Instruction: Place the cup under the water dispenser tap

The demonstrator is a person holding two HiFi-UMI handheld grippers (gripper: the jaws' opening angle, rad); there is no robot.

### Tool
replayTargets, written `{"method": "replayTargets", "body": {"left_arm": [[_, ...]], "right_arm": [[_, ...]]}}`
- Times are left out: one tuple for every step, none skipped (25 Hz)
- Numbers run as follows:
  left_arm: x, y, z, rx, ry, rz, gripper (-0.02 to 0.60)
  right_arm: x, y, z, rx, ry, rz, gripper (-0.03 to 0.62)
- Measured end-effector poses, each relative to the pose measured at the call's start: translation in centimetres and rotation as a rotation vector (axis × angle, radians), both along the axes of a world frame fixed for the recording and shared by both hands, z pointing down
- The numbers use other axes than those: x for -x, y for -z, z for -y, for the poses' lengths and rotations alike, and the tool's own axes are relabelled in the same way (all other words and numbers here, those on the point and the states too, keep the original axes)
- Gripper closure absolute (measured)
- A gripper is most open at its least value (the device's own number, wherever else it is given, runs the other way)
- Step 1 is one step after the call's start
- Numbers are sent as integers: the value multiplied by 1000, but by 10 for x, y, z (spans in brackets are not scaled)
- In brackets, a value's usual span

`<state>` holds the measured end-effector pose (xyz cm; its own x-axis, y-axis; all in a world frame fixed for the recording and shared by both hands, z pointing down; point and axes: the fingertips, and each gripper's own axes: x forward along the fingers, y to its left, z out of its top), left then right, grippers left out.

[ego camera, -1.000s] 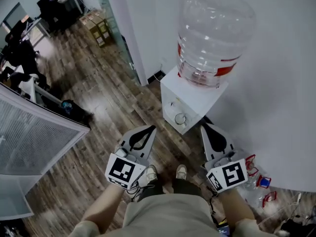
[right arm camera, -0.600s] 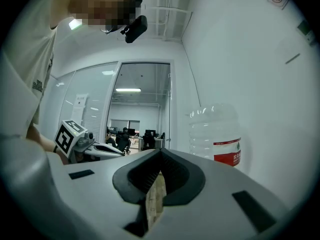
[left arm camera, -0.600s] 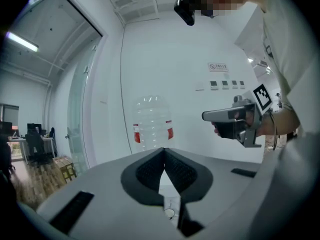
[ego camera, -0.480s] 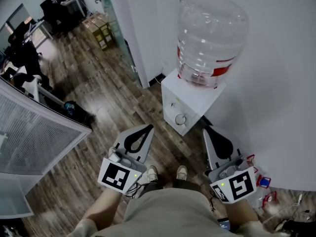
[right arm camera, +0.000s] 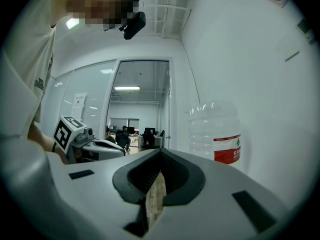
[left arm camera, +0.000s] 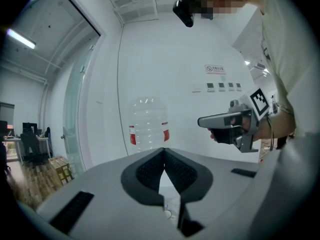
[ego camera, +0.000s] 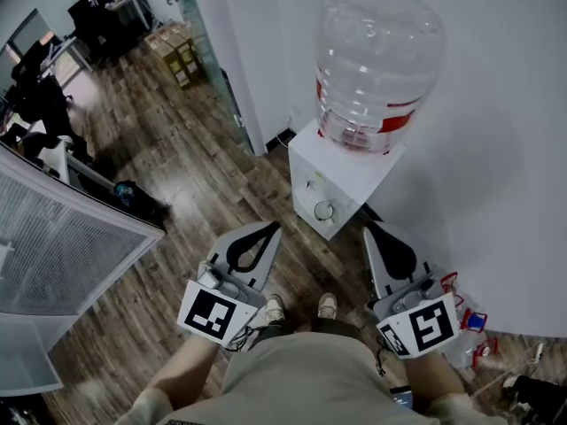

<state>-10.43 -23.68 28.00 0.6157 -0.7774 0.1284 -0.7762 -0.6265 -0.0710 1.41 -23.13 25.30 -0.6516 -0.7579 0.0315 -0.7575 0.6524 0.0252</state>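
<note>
Head view: the white water dispenser is seen in the upper middle of the frame, against the wall, with a large clear water bottle upended on it. On the cabinet's front face, toward its lower left, a small round rim is seen. It is judged to be the cup, seated in the recess below the tap, though the tap itself cannot be made out from this steep angle and the reading is not certain. The left gripper and the right gripper are held side by side in the lower middle of the frame. Both are pointed toward the dispenser over the wooden floor and neither touches it. In the left gripper view the jaws are pressed together at the tips with nothing between them. In the right gripper view the jaws are likewise pressed together and nothing is pinched; only floor is glimpsed through the narrow slit. No cup is carried by either tool. If the rim is indeed the cup, the placing is judged done. If it is not, the cup is yet to be found and fetched, and none is seen elsewhere.
</note>
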Motion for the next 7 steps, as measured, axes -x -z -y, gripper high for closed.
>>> {"method": "replayTargets", "body": {"left_arm": [[0,0,1,0,-1,0,577],[0,0,2,-1,-2,2,577],[0,0,4,-1,-3,3,577],[0,1,5,-2,-4,4,577],[0,1,6,-3,-5,5,577],[0,2,7,-4,-6,5,577],[0,2,8,-5,-7,5,577]], "right_arm": [[0,0,1,1,-1,-1,588],[0,0,2,1,-2,-2,588],[-1,0,3,1,-4,-3,588],[-1,1,4,0,-6,-3,588],[-2,2,4,-3,-10,-2,588],[-3,4,6,-7,-14,-1,588],[-5,5,7,-10,-18,0,589]]}}
